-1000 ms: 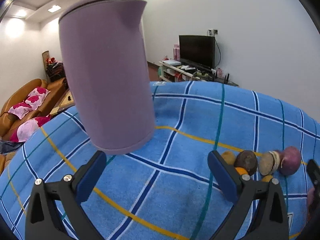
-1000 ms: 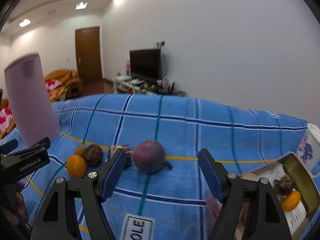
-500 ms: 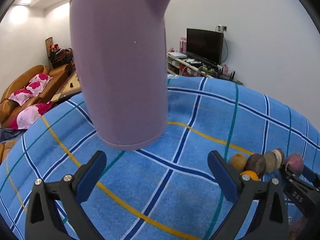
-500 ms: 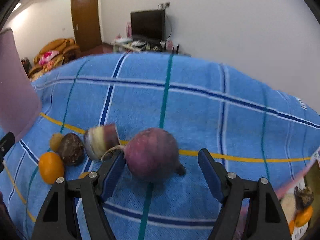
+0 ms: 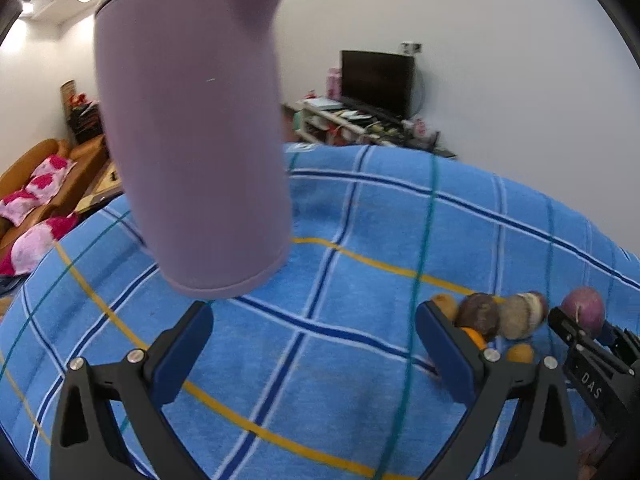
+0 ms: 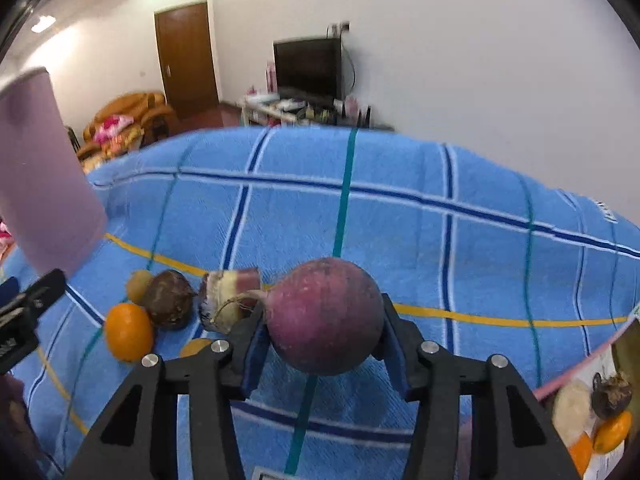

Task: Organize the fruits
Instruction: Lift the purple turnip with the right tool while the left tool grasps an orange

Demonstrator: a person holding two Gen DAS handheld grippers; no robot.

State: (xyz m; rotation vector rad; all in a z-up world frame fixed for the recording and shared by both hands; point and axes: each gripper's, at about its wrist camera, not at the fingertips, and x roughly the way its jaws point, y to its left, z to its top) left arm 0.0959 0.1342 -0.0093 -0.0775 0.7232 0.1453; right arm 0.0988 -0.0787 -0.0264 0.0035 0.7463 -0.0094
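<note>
A round purple turnip [image 6: 324,316] lies on the blue checked cloth [image 6: 400,220] between the fingers of my right gripper [image 6: 322,336]. Its jaws are closing, and both blue pads touch the turnip's sides. Left of it lie a cut turnip piece [image 6: 228,292], a dark brown fruit [image 6: 168,298], a small yellow-brown fruit [image 6: 138,284] and an orange [image 6: 128,332]. My left gripper [image 5: 312,316] hangs open over bare cloth with nothing between its fingers. The left wrist view shows the same turnip [image 5: 582,308] at the far right.
A tall lilac jug [image 5: 192,140] stands on the cloth just beyond the left gripper. At the right edge an open box [image 6: 580,376] holds an orange [image 6: 612,432] and other produce. A sofa, a door and a television stand lie beyond the cloth.
My right gripper moved forward and down to the purple turnip, and its jaws narrowed until the pads reached it. The left gripper stayed open and barely shifted.
</note>
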